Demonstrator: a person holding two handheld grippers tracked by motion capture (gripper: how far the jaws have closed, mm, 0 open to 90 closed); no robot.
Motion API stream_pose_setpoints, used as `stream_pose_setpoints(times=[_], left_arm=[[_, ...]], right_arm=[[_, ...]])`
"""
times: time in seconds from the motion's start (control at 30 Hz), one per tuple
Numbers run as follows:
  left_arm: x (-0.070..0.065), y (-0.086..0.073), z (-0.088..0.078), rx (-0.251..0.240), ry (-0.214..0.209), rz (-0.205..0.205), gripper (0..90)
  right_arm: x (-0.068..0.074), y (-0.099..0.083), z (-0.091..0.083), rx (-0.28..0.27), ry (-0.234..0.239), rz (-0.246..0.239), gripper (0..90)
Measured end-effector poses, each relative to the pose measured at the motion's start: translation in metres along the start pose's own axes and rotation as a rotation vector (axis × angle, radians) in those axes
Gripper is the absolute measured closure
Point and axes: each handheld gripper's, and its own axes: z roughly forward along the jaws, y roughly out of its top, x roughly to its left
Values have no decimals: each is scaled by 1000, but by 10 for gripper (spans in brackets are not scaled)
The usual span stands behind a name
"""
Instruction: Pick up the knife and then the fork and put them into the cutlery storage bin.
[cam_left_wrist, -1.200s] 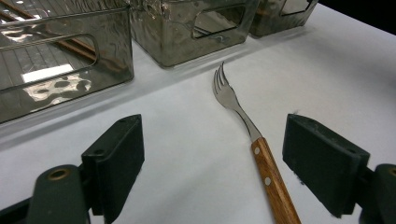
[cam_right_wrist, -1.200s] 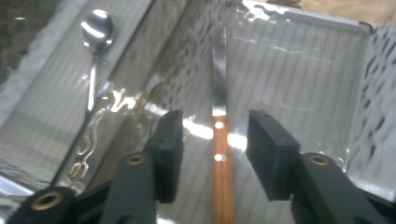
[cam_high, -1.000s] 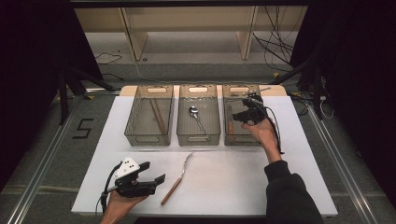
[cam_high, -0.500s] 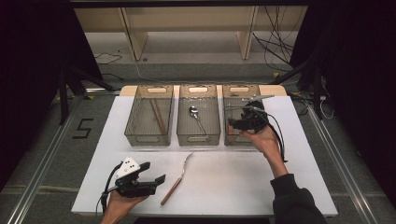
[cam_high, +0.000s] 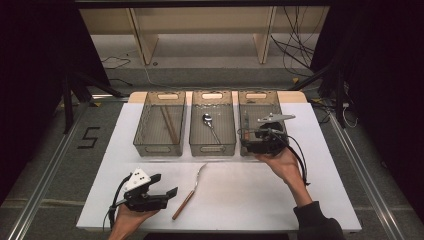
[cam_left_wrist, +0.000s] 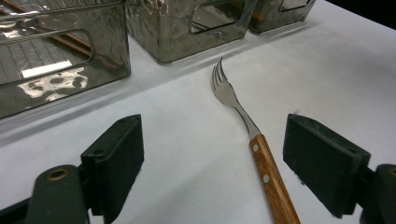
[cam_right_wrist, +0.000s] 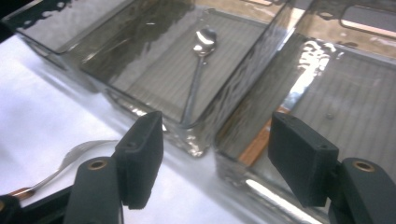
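A fork (cam_high: 192, 186) with a wooden handle lies on the white table (cam_high: 250, 195), tines pointing away. My left gripper (cam_high: 164, 185) rests just left of it. In the left gripper view the fork (cam_left_wrist: 261, 154) lies between the open jaws of my left gripper (cam_left_wrist: 212, 140), nearer the right one, untouched. My right gripper (cam_high: 250, 139) hovers at the near end of the right bin (cam_high: 257, 102). Its jaws have just been opening, and nothing is between the jaws of my right gripper (cam_right_wrist: 217, 135). A wooden-handled utensil (cam_right_wrist: 259, 140) lies in that bin.
Three smoky clear bins stand in a row at the back. The left bin (cam_high: 160, 145) holds wooden chopsticks (cam_high: 169, 125). The middle bin (cam_high: 212, 147) holds a metal spoon (cam_high: 210, 123). White table stretches in front of the bins.
My right gripper has drawn back from over the right bin to its near end, with its jaws spread wider. The left gripper and the fork have not moved.
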Motion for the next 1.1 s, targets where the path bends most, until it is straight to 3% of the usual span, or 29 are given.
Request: stream_pose_setpoints(times=[0.43, 0.6, 0.87, 1.1], left_arm=[[-2, 1, 0, 7, -4, 1, 200], [-8, 3, 1, 29, -17, 20, 198], [-20, 6, 5, 104, -29, 68, 197], [-25, 7, 8, 166, -39, 71, 196]], right_arm=[[24, -22, -13, -66, 78, -36, 333], [33, -32, -19, -75, 101, -58, 327], [37, -52, -20, -67, 124, -64, 321], [37, -65, -18, -54, 132, -57, 311]])
